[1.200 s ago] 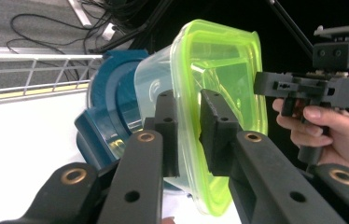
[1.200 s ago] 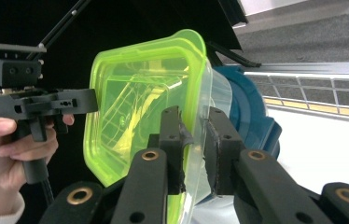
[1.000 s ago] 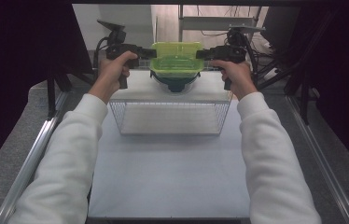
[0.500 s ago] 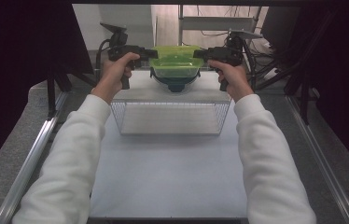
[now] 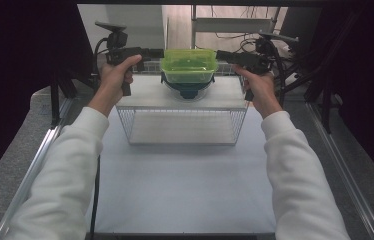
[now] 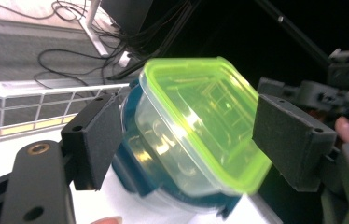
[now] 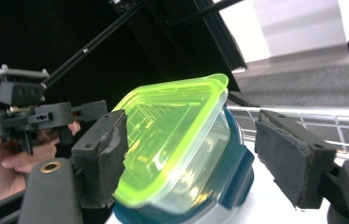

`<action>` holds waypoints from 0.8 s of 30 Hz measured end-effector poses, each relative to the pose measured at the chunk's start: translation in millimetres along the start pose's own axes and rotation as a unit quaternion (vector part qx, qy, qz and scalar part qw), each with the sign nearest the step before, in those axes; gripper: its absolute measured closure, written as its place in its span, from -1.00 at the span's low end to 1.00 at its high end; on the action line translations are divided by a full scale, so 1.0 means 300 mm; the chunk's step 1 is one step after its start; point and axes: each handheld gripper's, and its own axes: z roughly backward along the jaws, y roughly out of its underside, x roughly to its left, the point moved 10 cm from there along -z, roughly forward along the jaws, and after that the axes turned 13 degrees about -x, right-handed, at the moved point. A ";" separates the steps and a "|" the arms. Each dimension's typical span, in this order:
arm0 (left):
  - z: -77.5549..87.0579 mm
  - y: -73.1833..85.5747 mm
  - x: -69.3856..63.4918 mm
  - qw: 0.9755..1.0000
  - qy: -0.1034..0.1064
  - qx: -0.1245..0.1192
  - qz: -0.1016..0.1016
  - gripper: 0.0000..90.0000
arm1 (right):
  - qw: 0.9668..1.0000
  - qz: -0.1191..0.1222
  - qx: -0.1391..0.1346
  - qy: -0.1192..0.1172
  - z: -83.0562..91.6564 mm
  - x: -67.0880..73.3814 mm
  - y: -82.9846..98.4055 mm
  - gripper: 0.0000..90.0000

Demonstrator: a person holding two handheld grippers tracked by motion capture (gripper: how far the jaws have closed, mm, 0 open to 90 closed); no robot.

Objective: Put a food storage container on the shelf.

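Two grippers flank the green-lidded container (image 5: pixel 189 66): our left gripper (image 5: pixel 156 51) and right gripper (image 5: pixel 221 54) have just been opening, so their jaws stand released on either side of it, pads clear of its walls. It sits stacked on a dark blue container (image 5: pixel 187 89) atop the wire basket (image 5: pixel 182 125), between both sets of jaws. We judge that a pad catching the lid rim on withdrawal could tip the stack off the basket top.

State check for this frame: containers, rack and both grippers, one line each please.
Green-lidded container: lid on, resting on the blue container.
Blue container: upright on the rack.
Wire rack: upright on the table.
Left gripper: open, just released.
Right gripper: open, just released.
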 end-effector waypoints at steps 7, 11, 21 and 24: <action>0.072 0.045 -0.014 0.999 -0.003 -0.004 -0.041 -0.48 | 0.998 0.061 0.017 -0.011 0.092 0.030 0.024 -0.50; 0.114 0.085 -0.014 0.998 -0.008 0.000 -0.064 -0.48 | 0.994 0.099 0.038 -0.005 0.139 0.034 0.055 -0.51; 0.218 0.207 -0.039 0.993 -0.019 0.003 -0.117 -0.46 | 0.988 0.142 0.053 -0.002 0.244 0.036 0.135 -0.51; 0.250 0.268 -0.049 0.991 -0.019 0.007 -0.135 -0.46 | 0.985 0.166 0.053 0.006 0.286 0.028 0.173 -0.51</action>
